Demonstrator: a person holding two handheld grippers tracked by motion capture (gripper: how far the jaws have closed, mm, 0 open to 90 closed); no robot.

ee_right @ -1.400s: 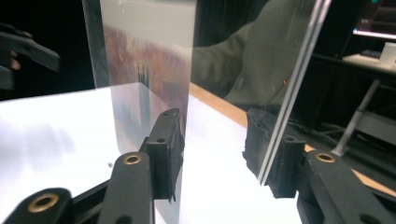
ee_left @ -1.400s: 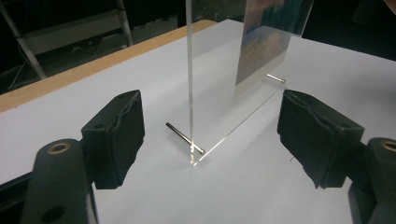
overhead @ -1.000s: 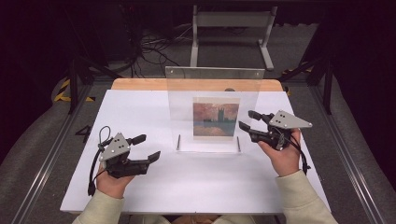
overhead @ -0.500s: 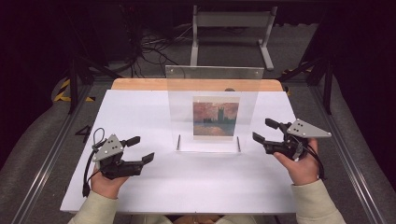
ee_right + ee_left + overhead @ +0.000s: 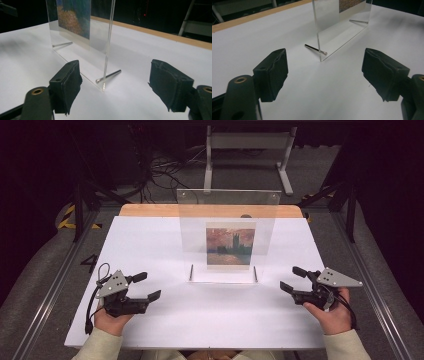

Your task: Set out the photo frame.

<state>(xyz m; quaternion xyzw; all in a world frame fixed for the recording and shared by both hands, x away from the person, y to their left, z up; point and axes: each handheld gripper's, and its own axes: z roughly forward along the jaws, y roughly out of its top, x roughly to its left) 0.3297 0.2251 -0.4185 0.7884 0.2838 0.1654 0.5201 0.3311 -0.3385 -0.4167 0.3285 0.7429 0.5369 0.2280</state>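
High view, left gripper (image 5: 148,286) wide open, empty, right gripper (image 5: 291,279) just opened wide, empty.

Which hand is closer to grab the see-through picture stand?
Probably the right. The right tongs have just been opening and already have the clear picture stand's corner edge between their pads, not touching. The left tongs are open too, but the stand sits farther ahead of them.

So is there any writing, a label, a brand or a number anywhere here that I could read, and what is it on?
None can be read.
The picture in the clear acrylic frame is a painted scene with no caption or signature legible.
The grippers' grey plates carry only small dots, no lettering.
The white table is blank.
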